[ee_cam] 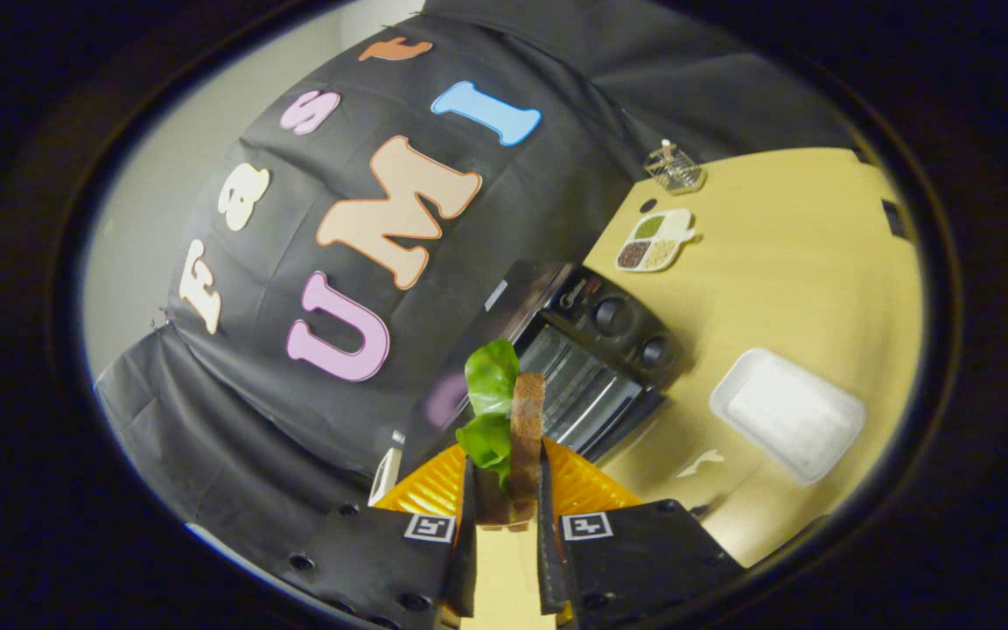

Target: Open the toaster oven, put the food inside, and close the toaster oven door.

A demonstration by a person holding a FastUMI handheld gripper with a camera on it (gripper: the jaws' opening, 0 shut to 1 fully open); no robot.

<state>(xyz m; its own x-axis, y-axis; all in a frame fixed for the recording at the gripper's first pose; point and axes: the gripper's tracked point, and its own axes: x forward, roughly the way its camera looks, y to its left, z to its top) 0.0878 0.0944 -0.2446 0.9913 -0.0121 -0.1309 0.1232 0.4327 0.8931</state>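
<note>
My gripper [506, 490] is shut on the food, a sandwich [524, 437] of brown bread with green lettuce [491, 385] sticking out, held on edge between the fingers. Just beyond it sits the black toaster oven [587, 350] on the yellow table, seen tilted. Its door [618, 420] hangs open and the wire rack [570, 381] inside shows. Two knobs [613, 313] are on its panel. The sandwich hangs above the table in front of the oven's opening.
An empty white tray [788, 413] lies on the yellow table [801, 262] beside the oven. Farther back are a small divided dish of grains [653, 241] and a clear glass container [673, 168]. An orange ribbed piece [434, 490] shows behind the fingers.
</note>
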